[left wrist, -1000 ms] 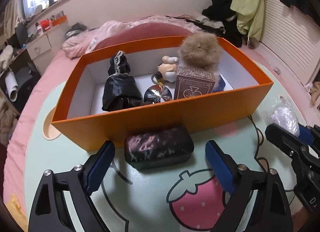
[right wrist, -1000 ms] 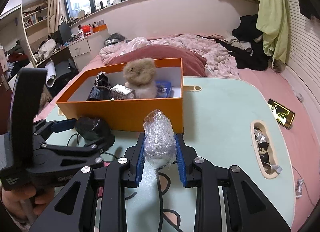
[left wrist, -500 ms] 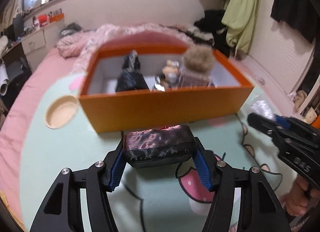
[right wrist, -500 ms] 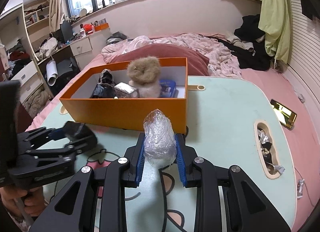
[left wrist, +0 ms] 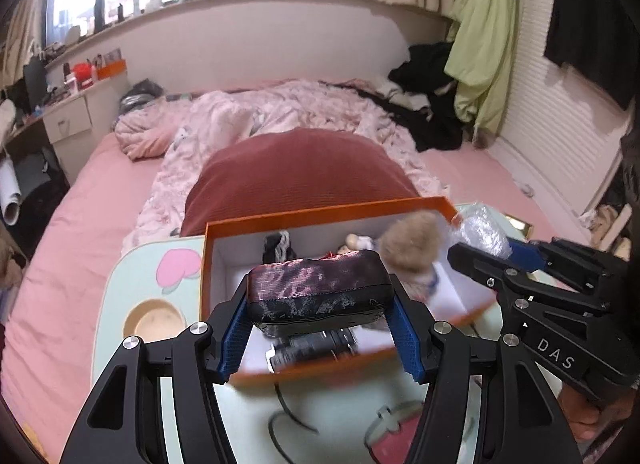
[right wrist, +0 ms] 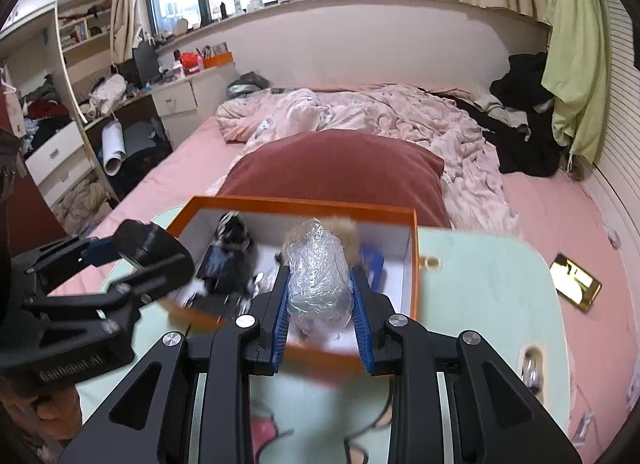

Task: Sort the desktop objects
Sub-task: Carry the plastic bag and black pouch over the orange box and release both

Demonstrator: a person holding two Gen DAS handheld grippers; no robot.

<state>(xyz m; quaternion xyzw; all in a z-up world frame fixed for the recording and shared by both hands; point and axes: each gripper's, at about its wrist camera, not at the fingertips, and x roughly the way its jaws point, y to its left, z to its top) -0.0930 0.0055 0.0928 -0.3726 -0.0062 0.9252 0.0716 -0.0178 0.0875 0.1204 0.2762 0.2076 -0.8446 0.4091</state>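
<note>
1. Both my pairs of fingers are loaded: my left gripper (left wrist: 320,316) clamps a dark brocade case (left wrist: 318,290) between its blue pads, and my right gripper (right wrist: 320,318) pinches a crinkled plastic-wrapped bundle (right wrist: 318,284).
2. Each load hangs over the near wall of the orange box (left wrist: 224,223), which sits on the mint cartoon-print table (left wrist: 132,276) just ahead of my fingers.
3. Risk: the case is gripped by its ends only, so a tilt could let it slide out short of the box; the bundle's slick wrap could slip the same way.
4. Risk: my two grippers travel close together, and the right one's tip sits just beside my left fingers, so they could knock together over the box.
5. Beyond my fingers the box is crowded: a tan fur pompom (left wrist: 412,244), a black lace-trimmed doll (left wrist: 278,248) and a dark cylinder (left wrist: 316,346) leave little free floor.
6. Past the box lie a red pillow (left wrist: 298,177) and a rumpled bed.
</note>
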